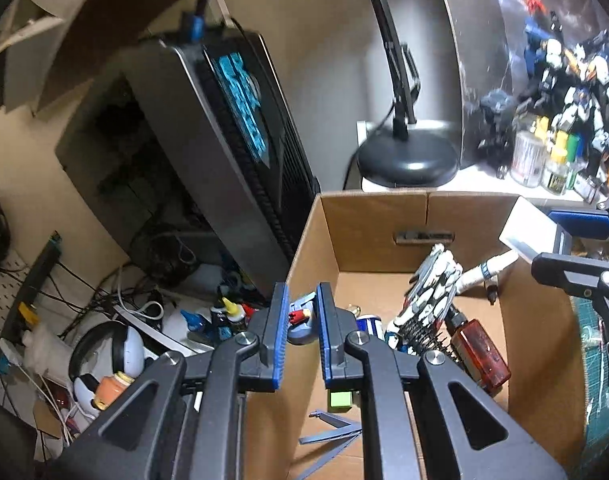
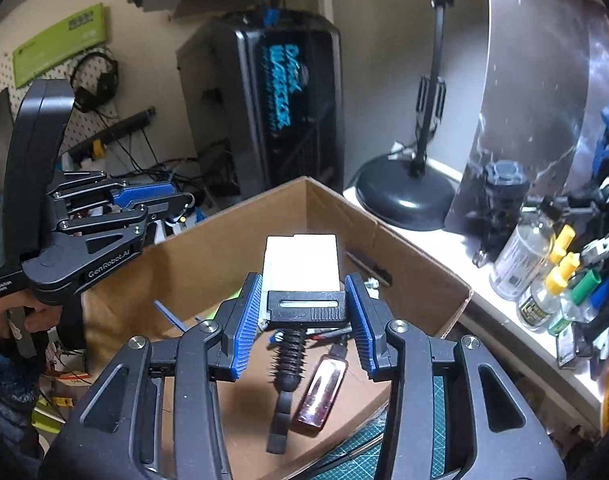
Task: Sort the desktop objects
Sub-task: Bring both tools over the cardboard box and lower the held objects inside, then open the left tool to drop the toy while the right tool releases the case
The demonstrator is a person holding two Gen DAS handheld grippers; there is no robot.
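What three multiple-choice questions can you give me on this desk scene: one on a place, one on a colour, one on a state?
1. Where does the black round bristle hairbrush lie?
A) on the white shelf
B) inside the open brown cardboard box
C) hanging on the pegboard

2. What colour are the ribbed pads of the right tool?
A) red
B) green
C) blue

3. What state is the right tool in?
A) open and empty
B) shut on the hairbrush
C) shut on a flat white case with a black end

Answers:
1. B: the brush rests on the box floor beside a red-brown translucent bottle.
2. C: both pads show blue.
3. C: the pads press the case's black end from both sides.
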